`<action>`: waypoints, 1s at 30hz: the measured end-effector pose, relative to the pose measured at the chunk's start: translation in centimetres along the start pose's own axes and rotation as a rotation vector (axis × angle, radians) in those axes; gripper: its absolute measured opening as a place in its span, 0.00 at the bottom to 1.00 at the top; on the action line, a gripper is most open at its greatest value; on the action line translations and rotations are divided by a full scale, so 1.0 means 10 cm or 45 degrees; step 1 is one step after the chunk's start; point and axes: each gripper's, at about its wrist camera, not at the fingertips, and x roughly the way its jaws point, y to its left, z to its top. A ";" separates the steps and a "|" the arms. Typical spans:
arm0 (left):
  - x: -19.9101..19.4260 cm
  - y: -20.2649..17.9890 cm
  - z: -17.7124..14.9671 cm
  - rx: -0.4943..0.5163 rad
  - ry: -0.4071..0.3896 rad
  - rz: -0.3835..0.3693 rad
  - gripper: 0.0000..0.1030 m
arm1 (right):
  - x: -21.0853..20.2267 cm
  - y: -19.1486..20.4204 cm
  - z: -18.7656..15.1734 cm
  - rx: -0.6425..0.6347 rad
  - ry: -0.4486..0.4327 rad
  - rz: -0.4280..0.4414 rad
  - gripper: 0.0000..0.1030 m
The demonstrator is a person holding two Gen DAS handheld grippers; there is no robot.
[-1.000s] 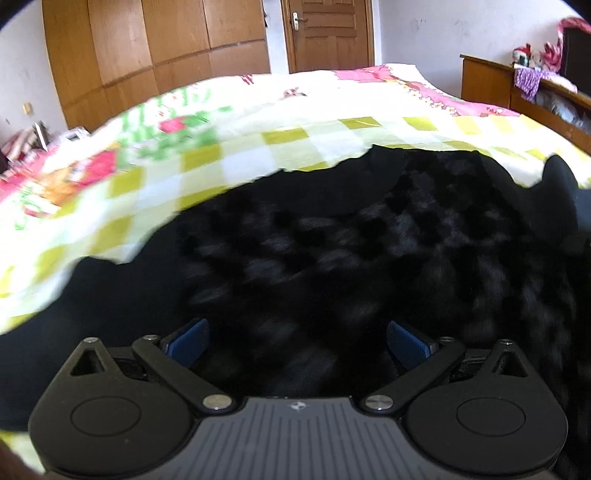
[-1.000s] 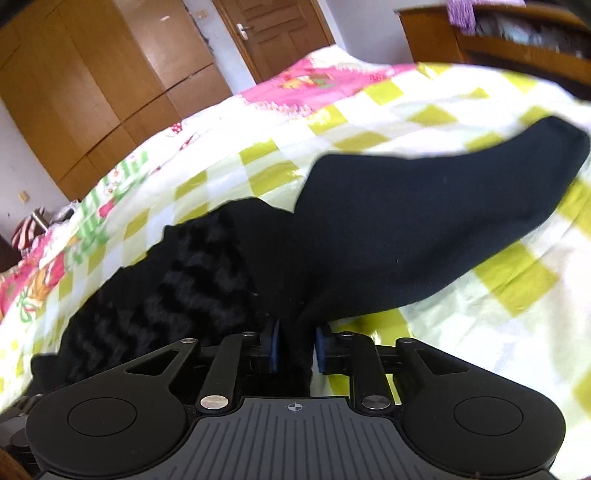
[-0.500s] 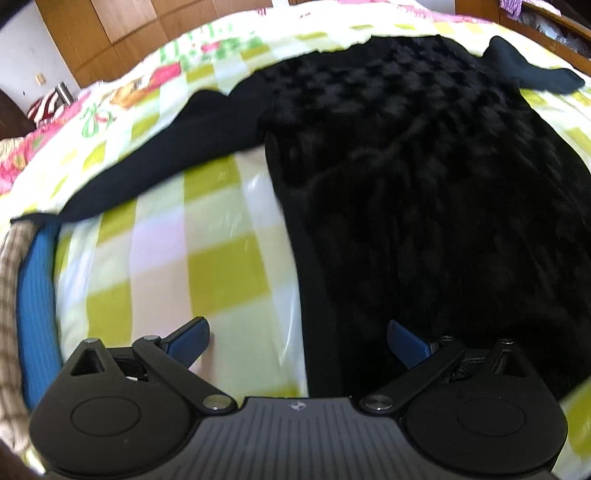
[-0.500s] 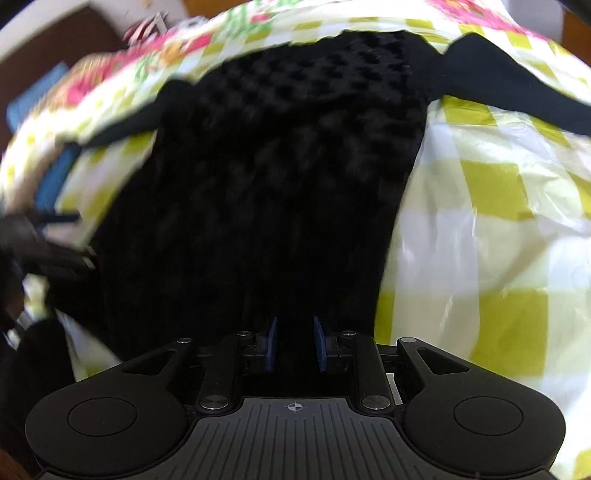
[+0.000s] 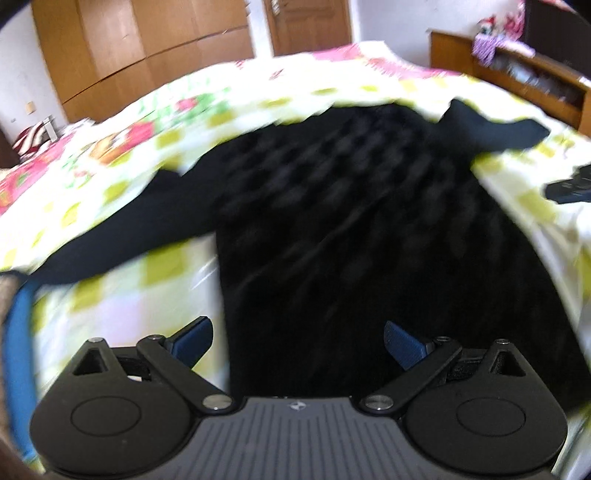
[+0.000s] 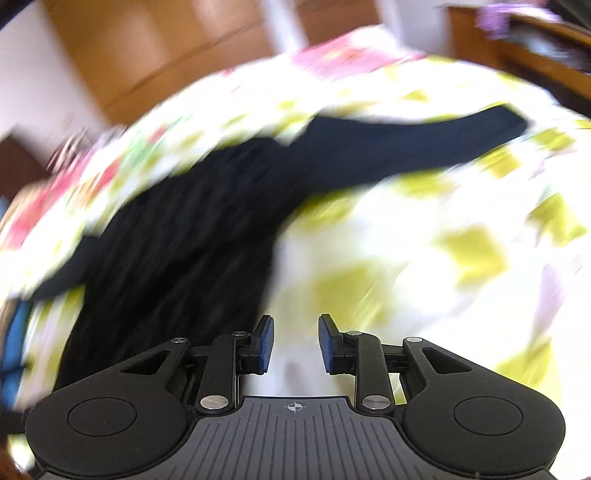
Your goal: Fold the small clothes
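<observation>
Black top (image 5: 369,229) lies spread on the checked bedspread (image 5: 122,306); left gripper (image 5: 297,345) gapes wide over its hem, right gripper (image 6: 294,345) parted, empty, just beside its edge.

Bedspread (image 5: 122,295): white with yellow-green checks, pink and green floral print toward the far side.
Wardrobe (image 5: 147,48): brown wood, behind the bed on the left.
Door (image 5: 306,26): brown wood, right of the wardrobe.
Wooden shelf unit (image 5: 524,77): right of the bed, holding a purple cloth (image 5: 484,48).
Blue strip (image 5: 16,354): along the bed's left edge.
</observation>
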 end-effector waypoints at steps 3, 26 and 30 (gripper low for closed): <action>0.27 -0.34 0.34 0.016 -0.079 -0.097 1.00 | 0.23 -0.37 0.30 0.186 -0.153 -0.064 0.26; 1.36 -1.62 1.07 0.145 -0.043 -0.115 1.00 | 0.99 -1.99 0.90 0.918 -0.429 0.101 0.09; 1.36 -1.75 1.03 0.212 -0.048 -0.040 1.00 | 0.83 -2.12 0.82 0.980 -0.481 0.203 0.07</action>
